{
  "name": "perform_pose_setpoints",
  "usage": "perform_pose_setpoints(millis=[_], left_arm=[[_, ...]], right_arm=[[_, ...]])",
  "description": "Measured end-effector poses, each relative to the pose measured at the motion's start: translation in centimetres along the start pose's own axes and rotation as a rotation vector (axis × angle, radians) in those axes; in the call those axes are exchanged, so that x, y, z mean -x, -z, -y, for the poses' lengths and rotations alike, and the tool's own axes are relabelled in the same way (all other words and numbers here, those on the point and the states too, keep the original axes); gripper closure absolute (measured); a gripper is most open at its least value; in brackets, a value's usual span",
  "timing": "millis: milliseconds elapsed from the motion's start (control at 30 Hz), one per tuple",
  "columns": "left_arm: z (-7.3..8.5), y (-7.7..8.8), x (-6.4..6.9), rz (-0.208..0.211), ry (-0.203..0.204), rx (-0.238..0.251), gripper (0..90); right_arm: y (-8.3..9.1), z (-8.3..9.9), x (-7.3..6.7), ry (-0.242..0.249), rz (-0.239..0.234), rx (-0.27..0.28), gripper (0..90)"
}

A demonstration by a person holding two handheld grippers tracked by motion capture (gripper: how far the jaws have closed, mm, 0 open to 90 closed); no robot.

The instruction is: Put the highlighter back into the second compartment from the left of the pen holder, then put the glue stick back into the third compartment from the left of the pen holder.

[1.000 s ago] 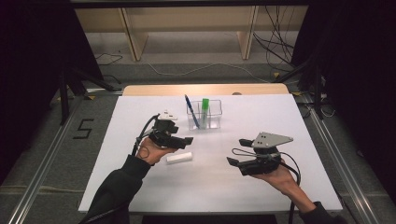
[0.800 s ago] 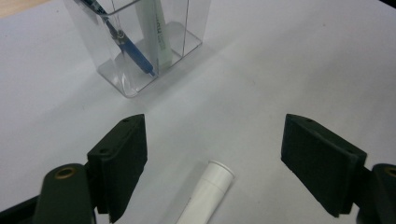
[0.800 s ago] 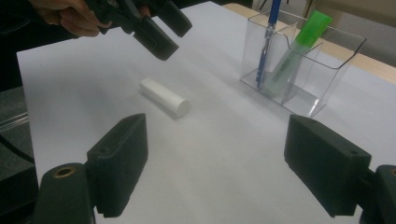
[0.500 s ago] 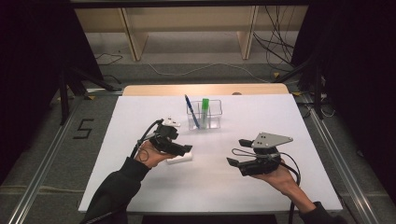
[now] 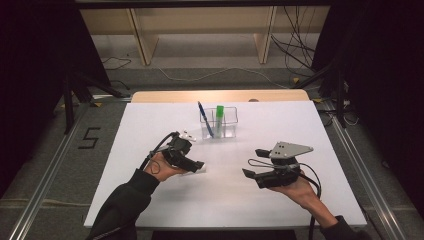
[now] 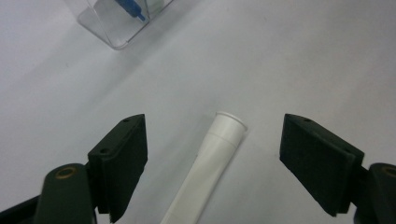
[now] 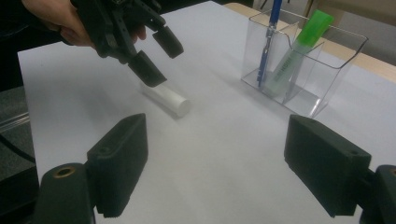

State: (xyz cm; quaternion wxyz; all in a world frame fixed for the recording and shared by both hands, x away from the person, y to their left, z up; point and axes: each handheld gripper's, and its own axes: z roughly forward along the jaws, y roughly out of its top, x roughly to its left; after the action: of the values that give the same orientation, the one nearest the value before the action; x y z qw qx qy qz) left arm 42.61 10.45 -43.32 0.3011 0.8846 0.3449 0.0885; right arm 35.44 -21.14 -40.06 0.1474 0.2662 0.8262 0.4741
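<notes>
Left tool (image 6: 212, 158) had come lower and nearer to the person's side of the white surface (image 5: 310, 130) compared with a second earlier, when it was held a little higher and farther forward. Its jaws were spread wide, gripping nothing, and the white cylindrical plastic marker (image 6: 205, 168) lay flat on the surface between them, touched by neither. I judged this to mean that the reach was almost finished and only the closing was missing.

Seen from the left gripper view, the marker pointed its capped end away from the tool, roughly in the middle of the gap, a bit closer to the left jaw. From the high view, the marker (image 5: 199, 170) was mostly hidden below the tool (image 5: 192, 164), only its end showing.

Right tool (image 5: 255, 176) waited well apart on the right side, jaws also released and empty, and it had not moved. Beyond the marker stood the clear plastic two-compartment holder (image 5: 231, 125), with a blue pen (image 5: 205, 119) and a green highlighter (image 5: 219, 114) inside, probably where the marker should go.
</notes>
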Motion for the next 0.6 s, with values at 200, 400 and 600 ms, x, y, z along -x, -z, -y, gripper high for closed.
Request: perform_pose_setpoints(millis=[200,400,600], left_arm=[[0.2,-0.8,-0.1,-0.008,-0.010,-0.050,23.8],[0.2,-1.0,-0.2,-0.015,-0.013,-0.065,24.6],[0.1,-1.2,-0.1,-0.020,-0.036,-0.088,26.5]], right_arm=[[0.0,0.0,0.1,-0.003,0.002,-0.001,22.6],[0.0,0.1,0.1,-0.004,0.003,-0.006,22.6],[0.0,0.1,0.1,0.000,0.003,-0.006,22.6]])
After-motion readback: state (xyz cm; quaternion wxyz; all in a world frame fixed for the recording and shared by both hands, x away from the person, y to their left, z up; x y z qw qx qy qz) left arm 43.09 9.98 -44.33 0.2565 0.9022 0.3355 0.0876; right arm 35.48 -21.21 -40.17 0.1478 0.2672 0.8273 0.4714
